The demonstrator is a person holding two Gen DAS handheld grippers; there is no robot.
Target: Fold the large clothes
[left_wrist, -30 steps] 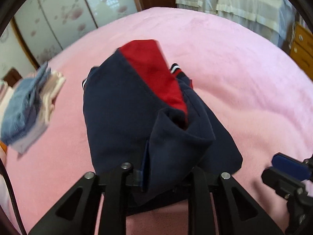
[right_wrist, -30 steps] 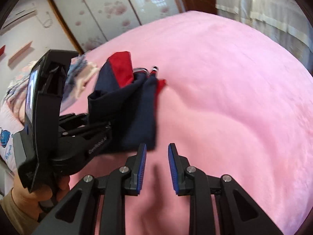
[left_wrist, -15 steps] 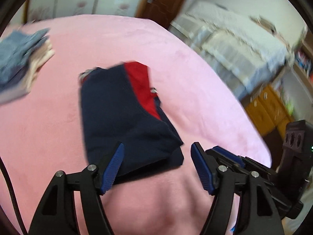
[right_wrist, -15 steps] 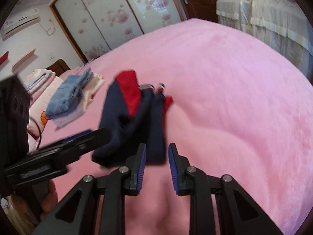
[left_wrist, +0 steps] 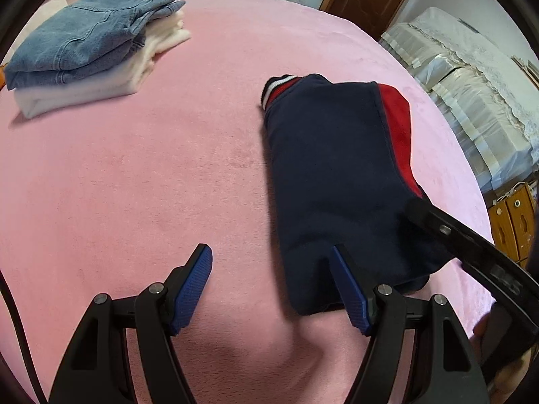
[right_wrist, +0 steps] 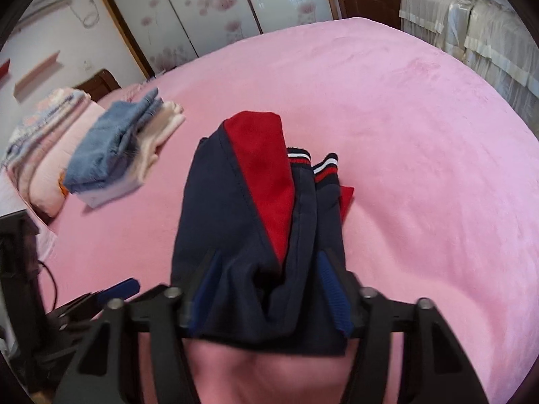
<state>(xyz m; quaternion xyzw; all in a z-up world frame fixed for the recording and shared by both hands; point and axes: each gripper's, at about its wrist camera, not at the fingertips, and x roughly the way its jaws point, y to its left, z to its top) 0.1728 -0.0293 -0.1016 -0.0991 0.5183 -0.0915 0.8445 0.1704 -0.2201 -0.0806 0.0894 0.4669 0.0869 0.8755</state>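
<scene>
A folded navy and red garment (left_wrist: 340,181) with striped cuffs lies on the pink bed (left_wrist: 134,168). My left gripper (left_wrist: 273,282) is open just above the bed, its right finger against the garment's near left edge, its left finger over bare blanket. In the right wrist view the garment (right_wrist: 249,222) lies between the wide-open fingers of my right gripper (right_wrist: 266,296), with the near end bunched between the pads. The right gripper's arm shows in the left wrist view (left_wrist: 471,245), over the garment's right side.
A stack of folded clothes, blue denim on white (left_wrist: 91,43), sits at the far left of the bed; it also shows in the right wrist view (right_wrist: 118,148). Pillows (right_wrist: 43,134) lie beyond it. A covered sofa (left_wrist: 471,77) and a wooden cabinet (left_wrist: 515,219) stand to the right.
My left gripper let go of the garment, opened and moved left. The garment now lies flat on the bed. My right gripper opened wide and moved onto the garment's near end.
</scene>
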